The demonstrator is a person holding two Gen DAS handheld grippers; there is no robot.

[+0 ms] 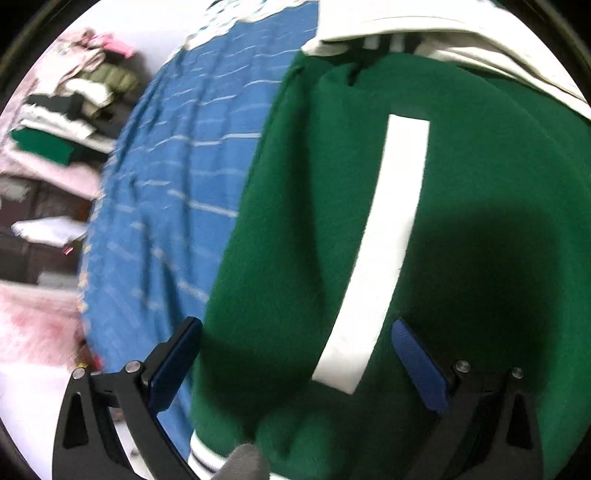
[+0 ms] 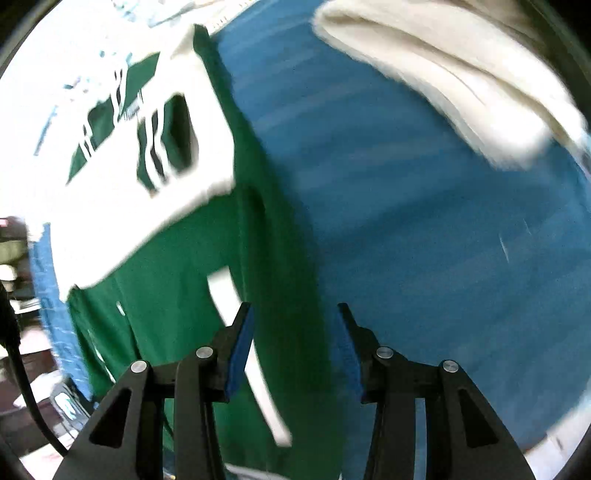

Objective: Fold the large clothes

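Observation:
A green jacket (image 1: 369, 258) with a white stripe (image 1: 388, 240) lies flat on a blue striped bedsheet (image 1: 177, 184). My left gripper (image 1: 295, 323) hovers over the jacket's lower part, open wide, with nothing between its blue pads (image 1: 173, 369). In the right wrist view the same green jacket (image 2: 177, 314) fills the left side, with a white sleeve (image 2: 122, 206) folded across it. My right gripper (image 2: 294, 308) stands open over the jacket's right edge, where green cloth meets the blue bedsheet (image 2: 424, 258). No cloth is pinched.
A cream garment (image 2: 443, 85) lies on the sheet at the far right; cream cloth (image 1: 443, 33) also borders the jacket's top. A stack of folded clothes (image 1: 66, 110) sits beyond the bed's left edge. A black cable (image 2: 22, 387) hangs at the left.

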